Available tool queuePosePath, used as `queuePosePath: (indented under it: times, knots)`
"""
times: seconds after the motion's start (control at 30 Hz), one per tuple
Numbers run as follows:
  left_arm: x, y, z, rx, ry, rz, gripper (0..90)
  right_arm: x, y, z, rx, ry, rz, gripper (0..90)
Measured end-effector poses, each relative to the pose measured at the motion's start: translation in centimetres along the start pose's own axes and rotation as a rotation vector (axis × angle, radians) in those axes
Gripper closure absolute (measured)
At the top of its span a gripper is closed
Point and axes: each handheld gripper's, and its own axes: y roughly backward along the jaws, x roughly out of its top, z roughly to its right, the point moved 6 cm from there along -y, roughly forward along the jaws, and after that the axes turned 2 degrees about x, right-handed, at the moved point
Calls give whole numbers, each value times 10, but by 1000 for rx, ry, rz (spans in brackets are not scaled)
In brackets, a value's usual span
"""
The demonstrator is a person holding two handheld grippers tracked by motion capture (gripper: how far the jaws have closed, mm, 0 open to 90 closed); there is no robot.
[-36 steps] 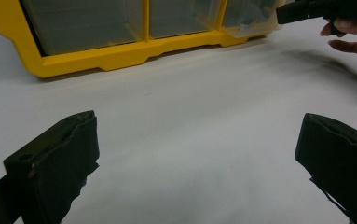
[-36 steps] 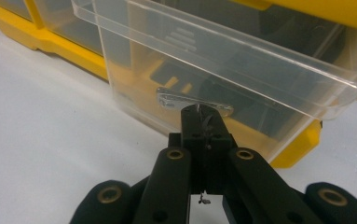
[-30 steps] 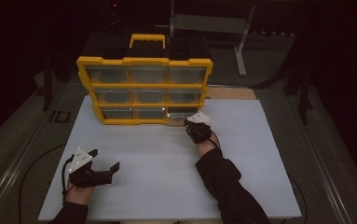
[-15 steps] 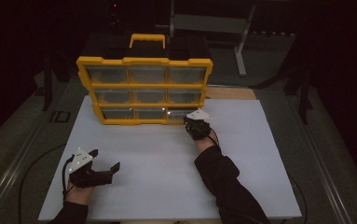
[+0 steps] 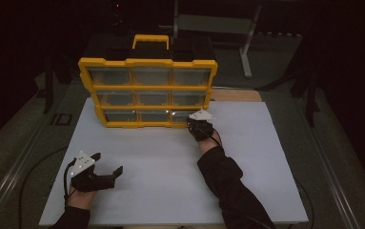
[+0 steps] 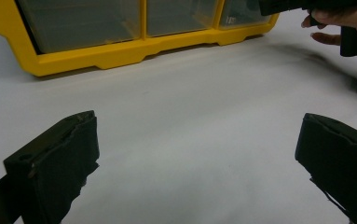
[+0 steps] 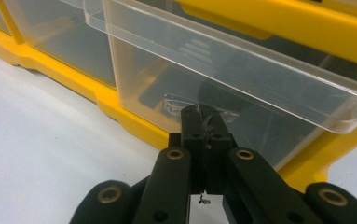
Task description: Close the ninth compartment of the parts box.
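Note:
A yellow organizer cabinet with clear drawers stands at the back of the white table. My right gripper is at its bottom-right drawer. Its jaws are pressed together on the drawer's small clear handle tab. In the right gripper view the drawer's clear rim juts a little out of the yellow frame. My left gripper rests low over the table's front left, far from the cabinet. It is open, and bare white table lies between its fingers.
A yellow carry handle tops the cabinet. A brown board lies behind the table's right side. A metal stand is in the dark behind. Bare white surface spans the middle and right of the table.
My right gripper has edged slightly forward toward the bottom-right drawer. The left gripper has stayed in place.

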Motion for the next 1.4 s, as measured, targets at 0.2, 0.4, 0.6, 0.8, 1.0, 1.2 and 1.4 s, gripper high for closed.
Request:
queuePosePath:
  times: [0.2,0.4,0.6,0.8,1.0,1.2,1.4]
  knots:
    - [0,0,0,2,-1,0,1,3,-2,0,1,-9,2,900]
    - [0,0,0,1,-3,-1,0,6,-5,3,-1,-15,0,900]
    - [0,1,0,0,-2,-1,0,8,-7,4,5,-23,3,900]
    - [0,1,0,0,-1,2,1,8,-8,5,-4,-19,1,900]
    - [0,1,0,0,-2,-2,0,8,-9,4,-7,-14,-5,900]
    - [0,1,0,1,-4,-2,0,8,-9,3,-18,3,-12,900]
    - [0,1,0,2,-8,-4,1,8,-7,0,-16,-3,-12,900]
